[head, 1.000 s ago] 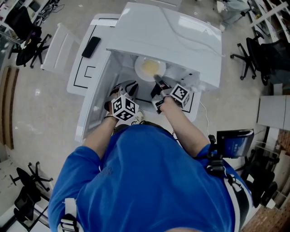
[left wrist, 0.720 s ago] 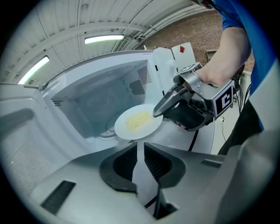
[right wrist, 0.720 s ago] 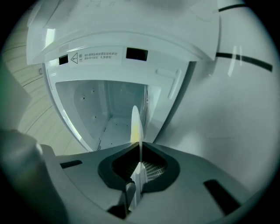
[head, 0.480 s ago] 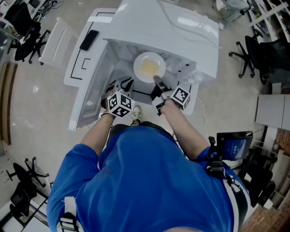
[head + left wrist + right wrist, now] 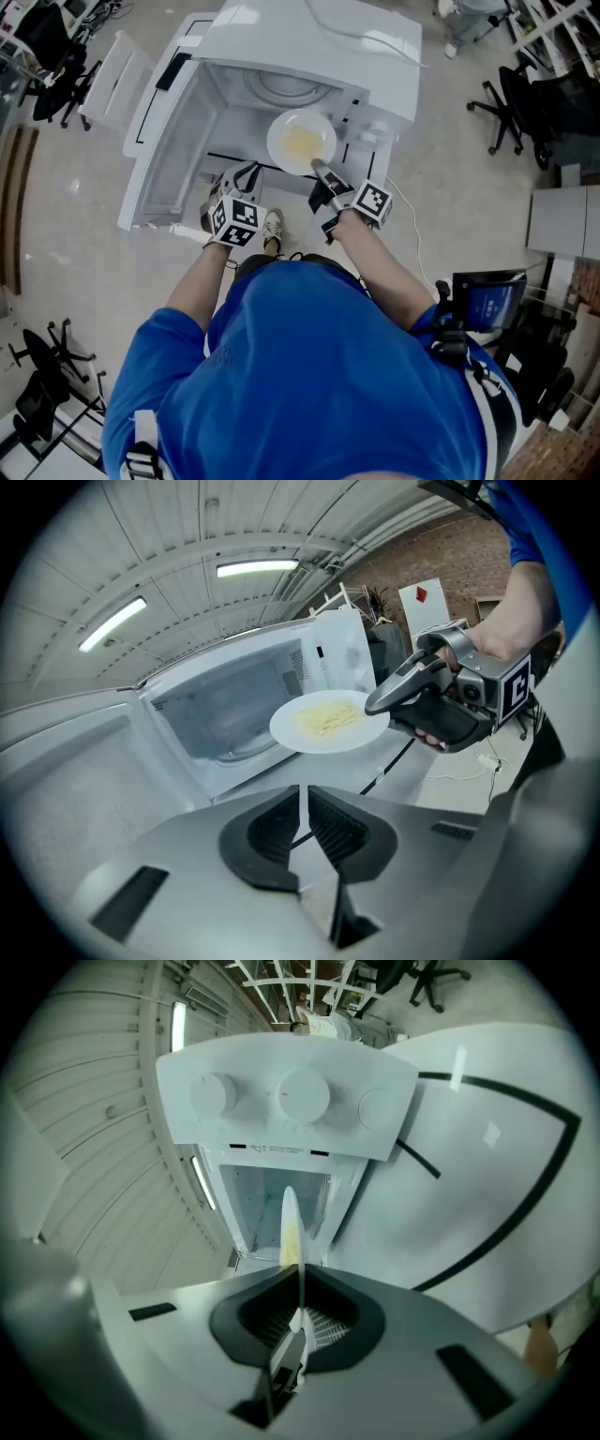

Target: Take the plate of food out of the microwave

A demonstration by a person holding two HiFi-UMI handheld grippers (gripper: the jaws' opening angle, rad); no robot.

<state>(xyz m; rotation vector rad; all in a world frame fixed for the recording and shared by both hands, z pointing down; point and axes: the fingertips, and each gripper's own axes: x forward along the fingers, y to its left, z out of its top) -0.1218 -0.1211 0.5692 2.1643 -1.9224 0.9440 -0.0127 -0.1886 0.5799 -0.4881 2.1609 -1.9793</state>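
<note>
White plate [image 5: 301,142] of yellow food at mouth of open microwave [image 5: 309,47], rim clenched in right hand-held gripper [image 5: 317,170]; left hand-held gripper [image 5: 246,175] nearby, jaws drawn nearly together, empty

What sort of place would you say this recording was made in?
Probably a lab or open workshop office, not a home kitchen: wheeled office chairs stand on the bare floor around the microwave, and strip lights run along a ribbed ceiling, with a brick wall behind.
</note>
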